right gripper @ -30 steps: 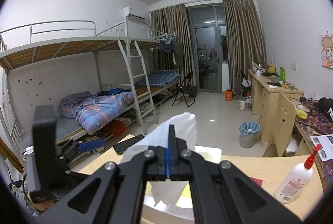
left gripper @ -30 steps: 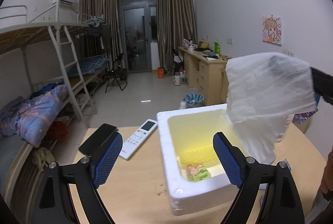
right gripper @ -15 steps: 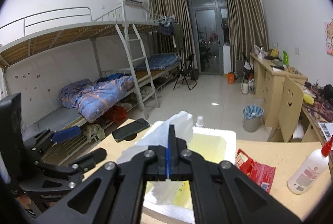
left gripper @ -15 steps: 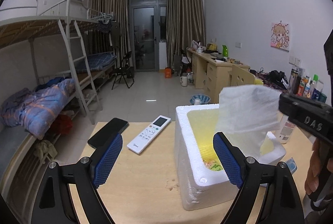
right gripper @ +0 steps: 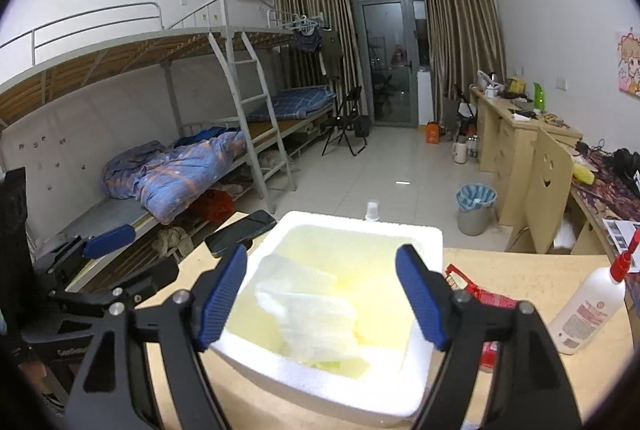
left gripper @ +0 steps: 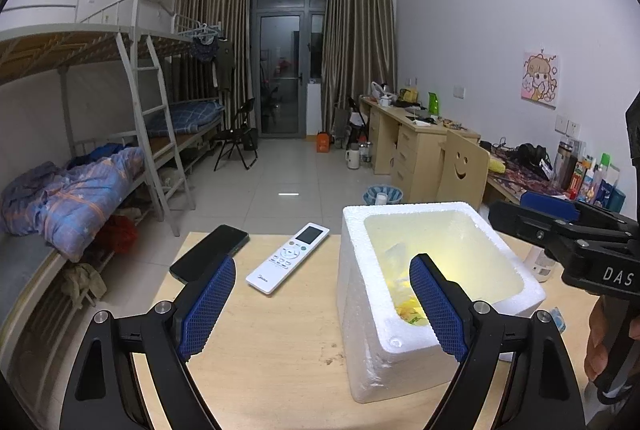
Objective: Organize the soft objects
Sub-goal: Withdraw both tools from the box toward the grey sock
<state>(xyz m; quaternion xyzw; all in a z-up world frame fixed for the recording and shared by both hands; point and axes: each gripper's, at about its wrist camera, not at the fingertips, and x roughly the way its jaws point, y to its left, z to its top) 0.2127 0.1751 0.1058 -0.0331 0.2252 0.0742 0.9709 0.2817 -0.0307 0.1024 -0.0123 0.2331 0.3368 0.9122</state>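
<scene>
Right gripper (right gripper: pixel 322 296) has just sprung apart, the white cloth (right gripper: pixel 308 314) loose in the foam box (right gripper: pixel 360 396); left gripper (left gripper: pixel 322 304) gapes, empty.

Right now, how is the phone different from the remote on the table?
The phone is black with a blank dark face; the remote is white with buttons and a small screen. The phone looks wider, the remote narrower and longer. The phone lies nearer the table's left edge, the remote nearer the foam box. Both lie flat, angled alike.
</scene>
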